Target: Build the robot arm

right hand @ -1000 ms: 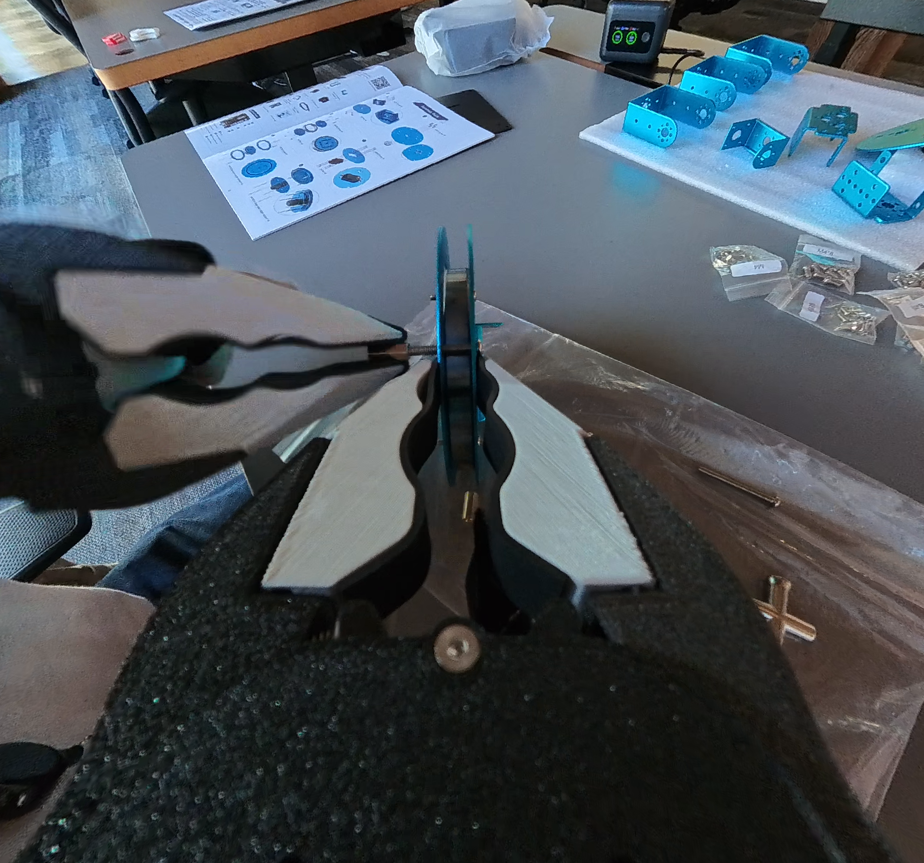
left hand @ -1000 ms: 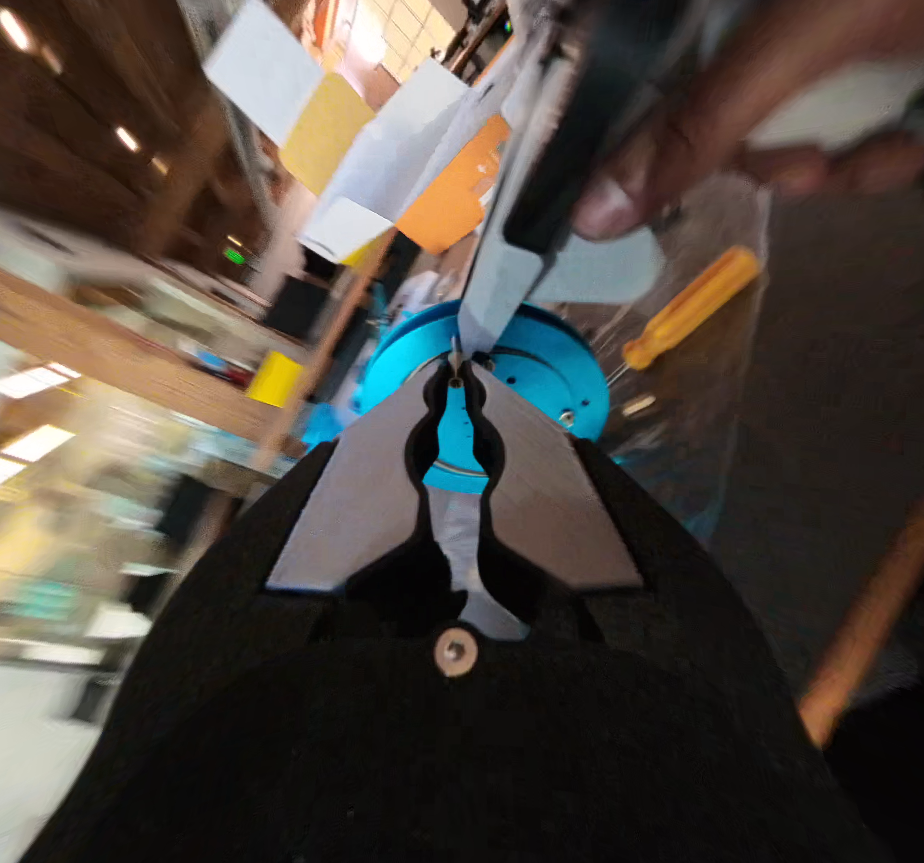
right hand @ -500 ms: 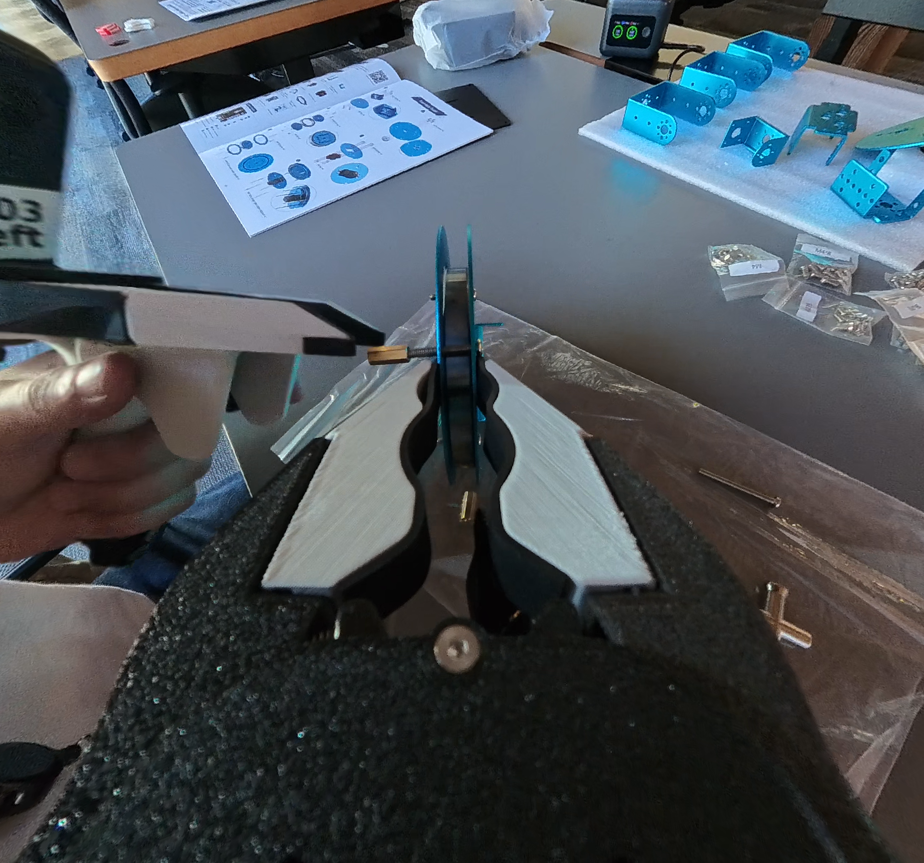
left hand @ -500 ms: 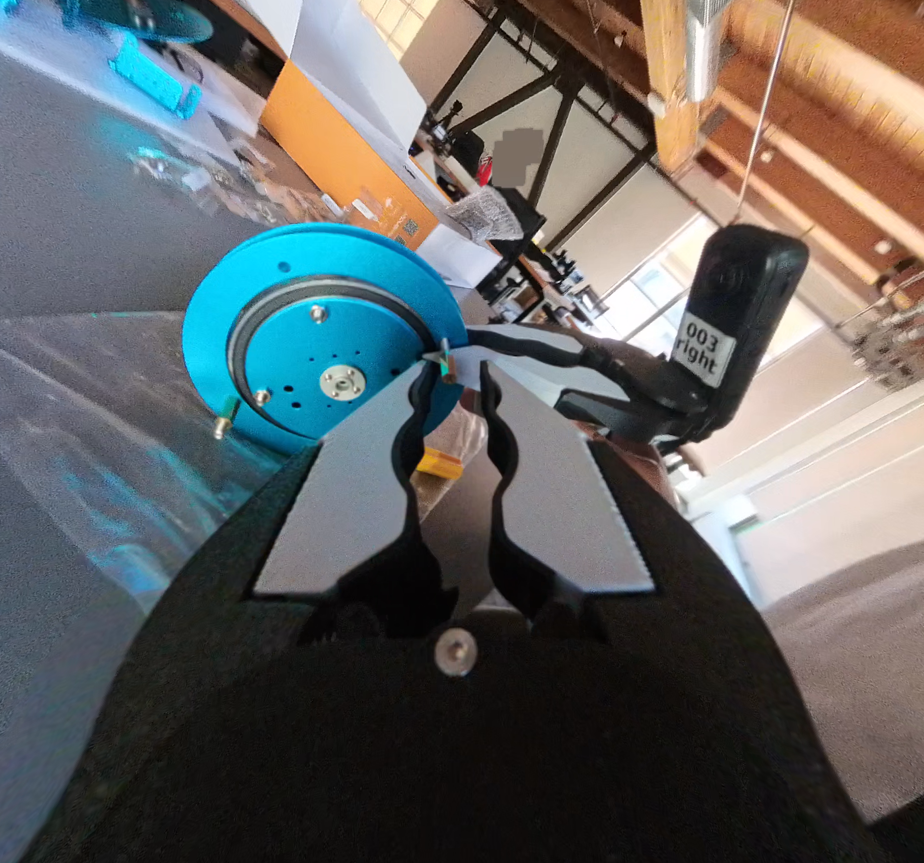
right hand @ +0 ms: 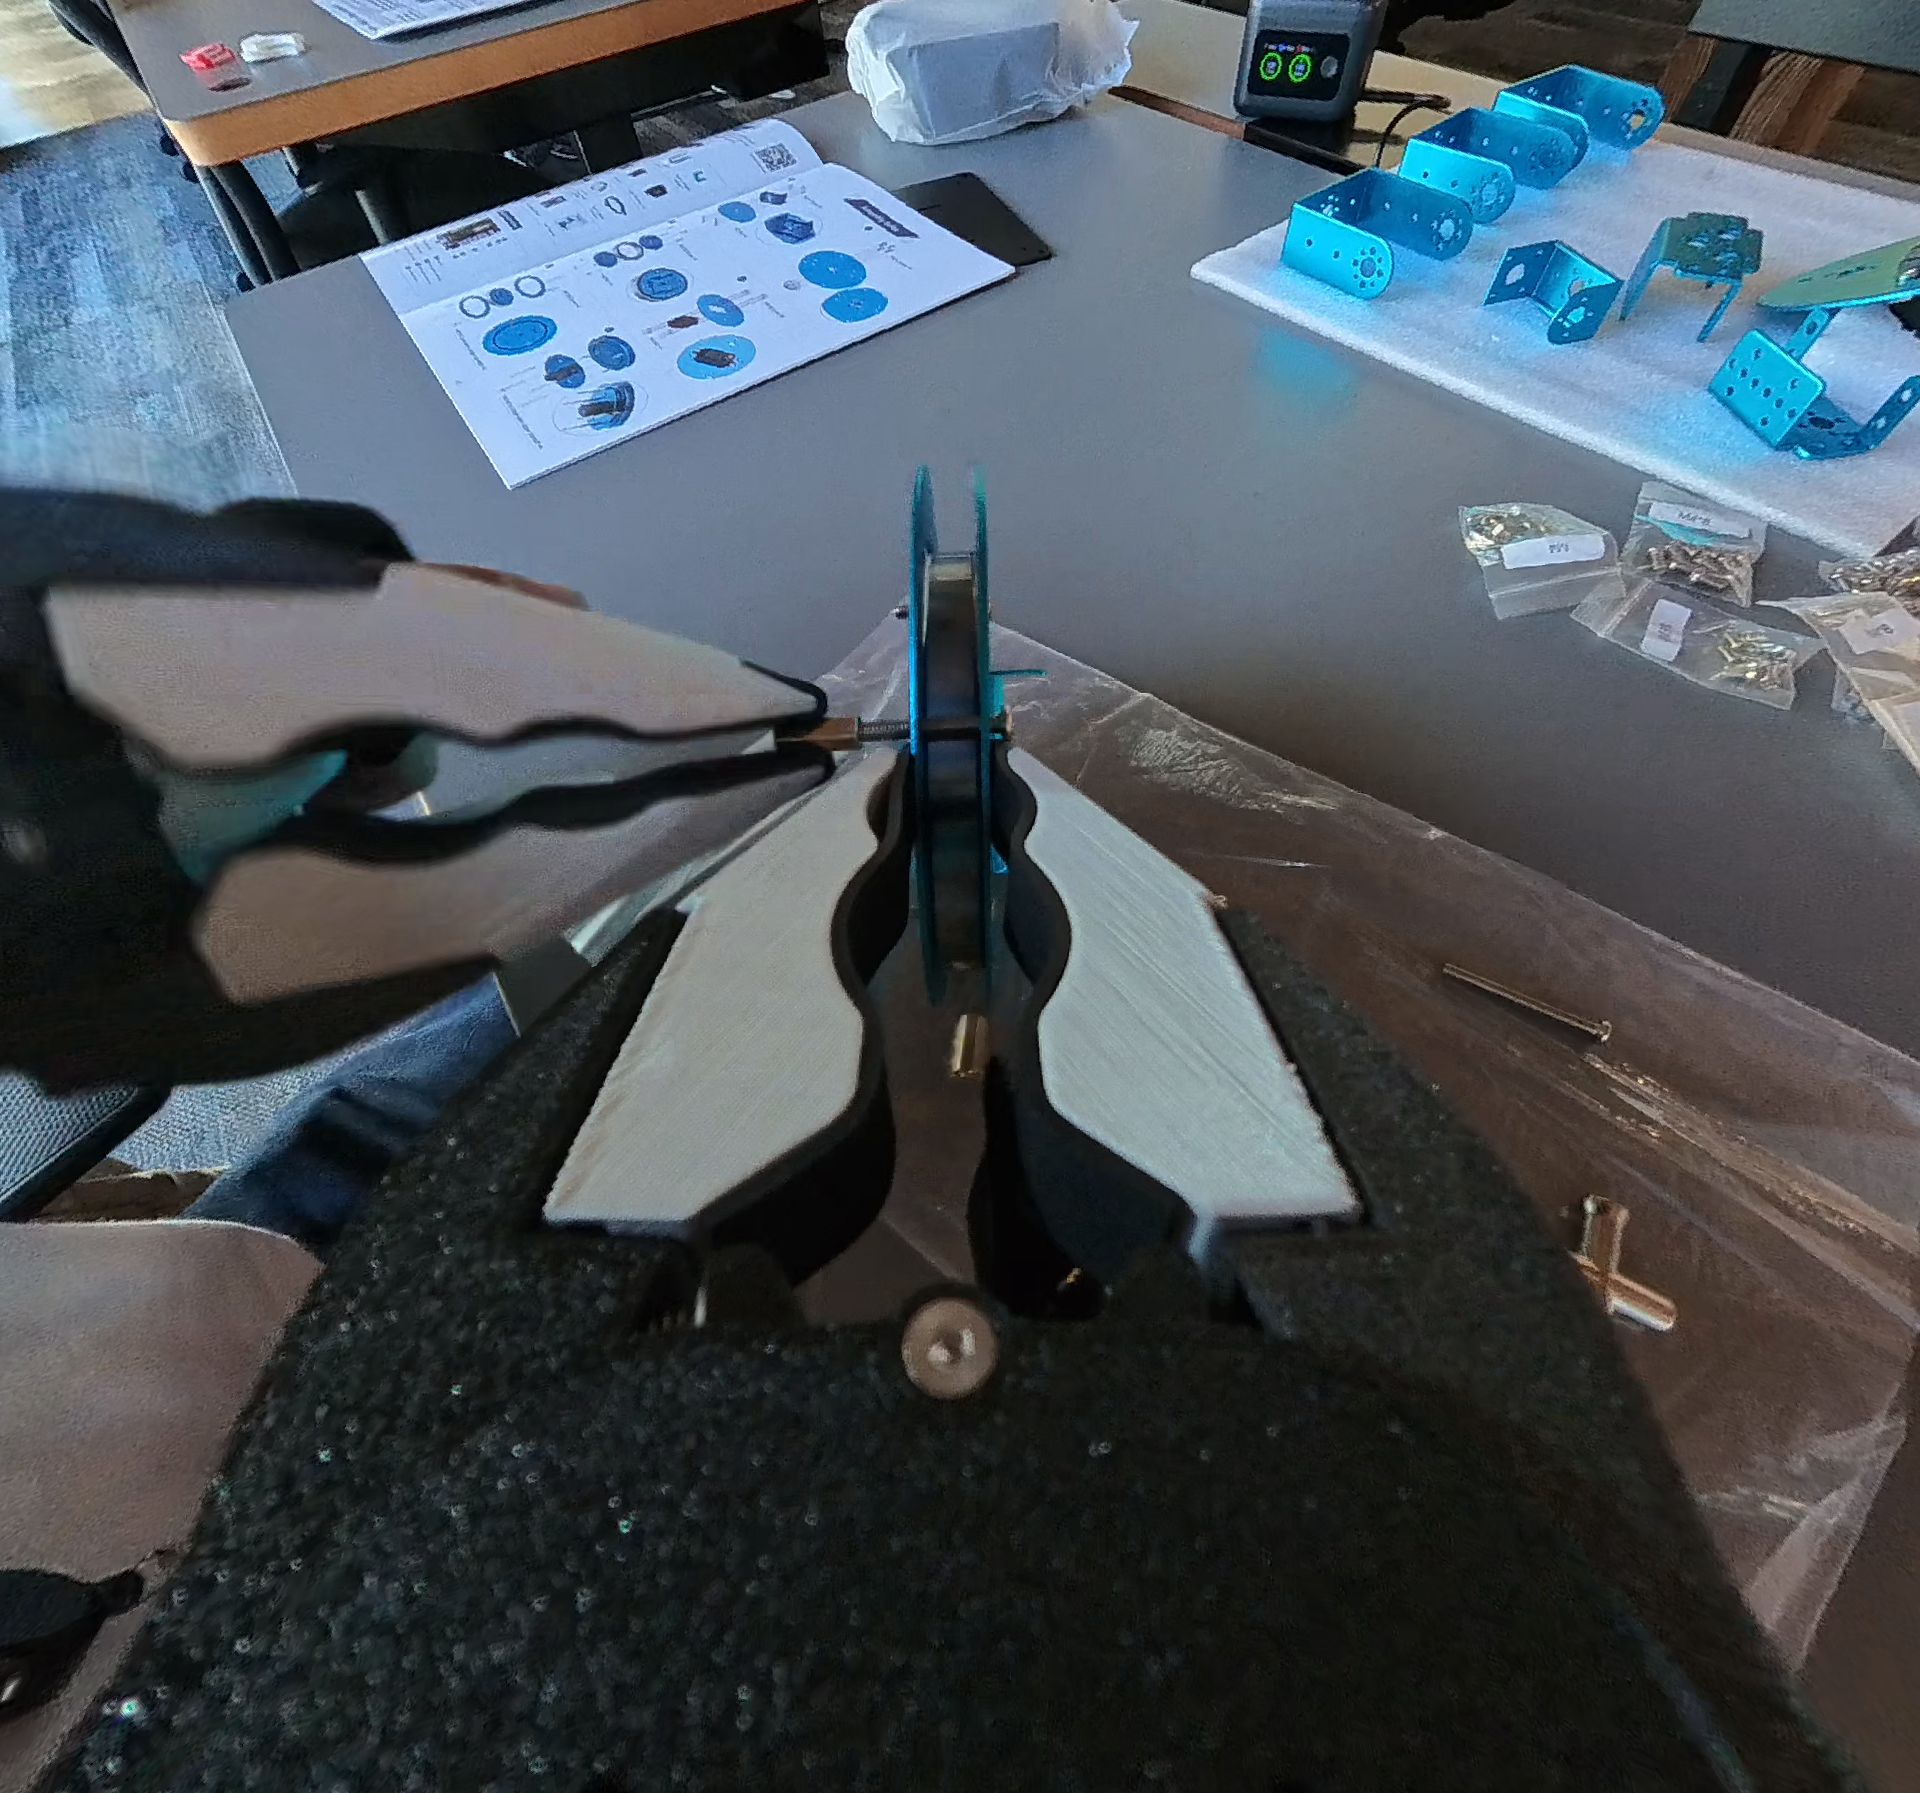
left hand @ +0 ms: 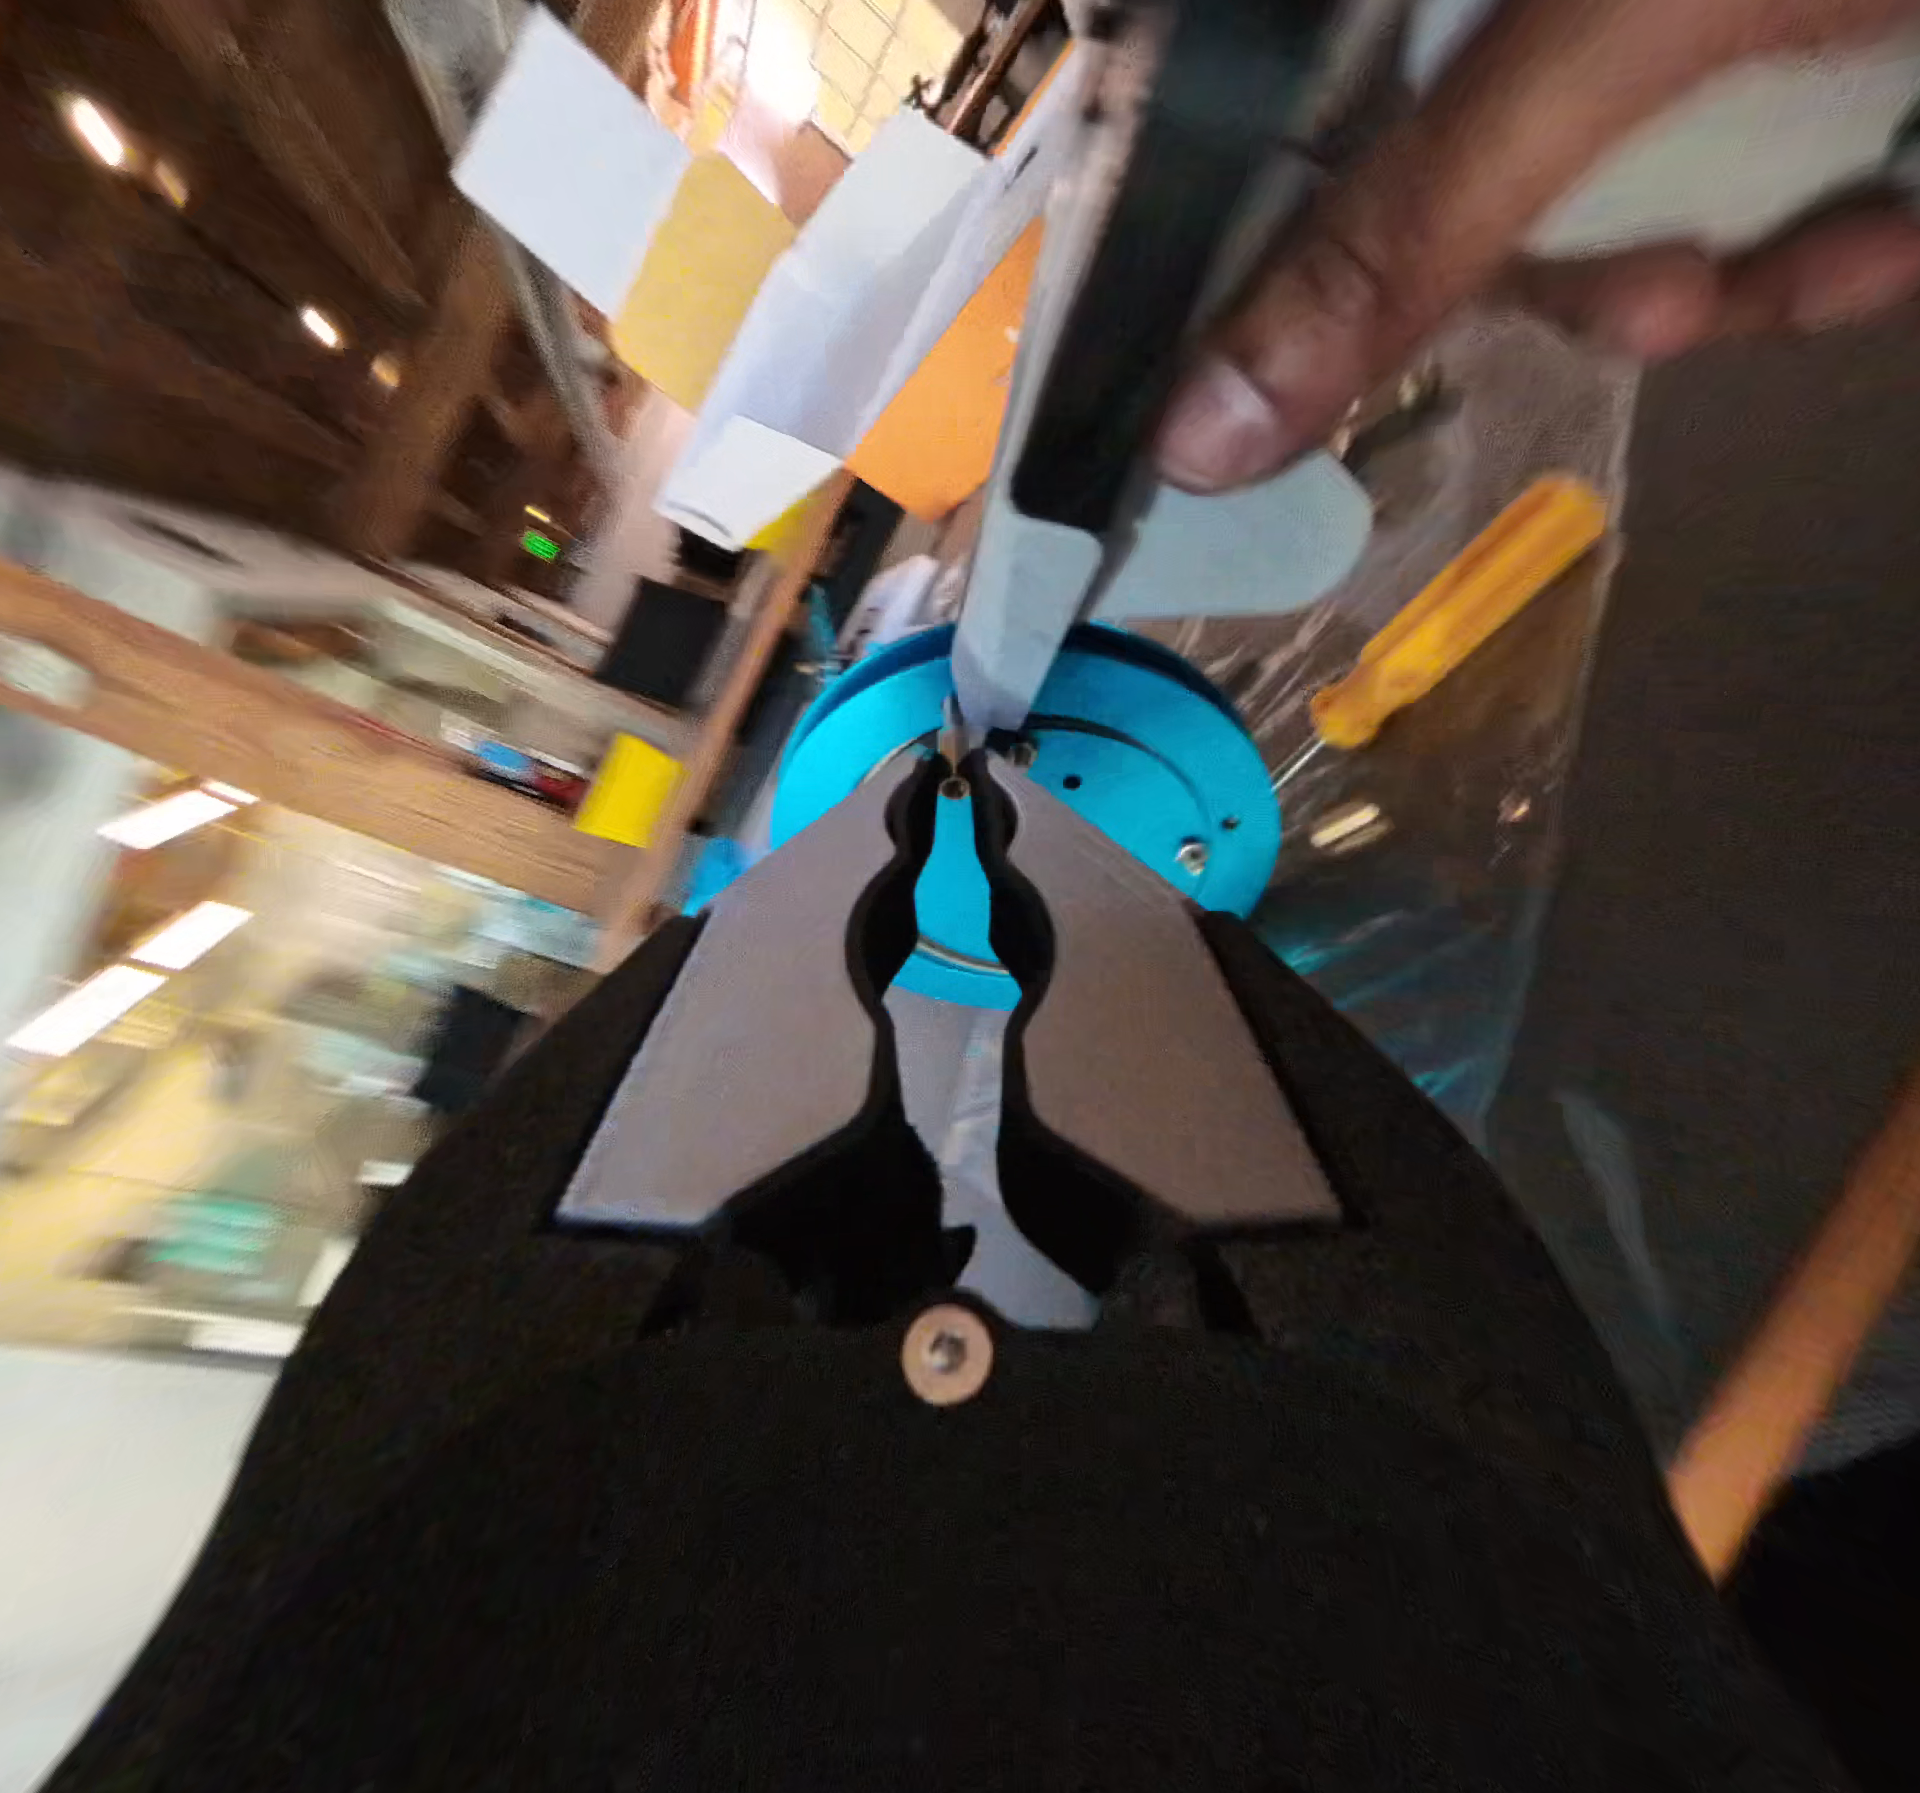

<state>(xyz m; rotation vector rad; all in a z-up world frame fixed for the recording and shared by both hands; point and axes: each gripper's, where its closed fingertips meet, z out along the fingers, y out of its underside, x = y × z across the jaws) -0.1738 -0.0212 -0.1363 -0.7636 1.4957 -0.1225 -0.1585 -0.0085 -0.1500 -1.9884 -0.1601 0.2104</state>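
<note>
Blurring left view; standoff (right hand: 821, 734) half-buried in left tongs (right hand: 816, 730) beside wheel (right hand: 948, 704)

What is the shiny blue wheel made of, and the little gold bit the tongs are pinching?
The blue wheel looks like painted or anodised metal: thin, stiff discs with a bright sheen. The little gold bit, pinched by the left tongs, looks like brass, yellowish and shiny with a threaded grey stem, probably steel. The right tongs clamp the wheel.

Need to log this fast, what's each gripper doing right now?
Left gripper: closed on the brass standoff screwed into the blue wheel.
Right gripper: closed on the blue wheel's edge, holding it upright.
</note>
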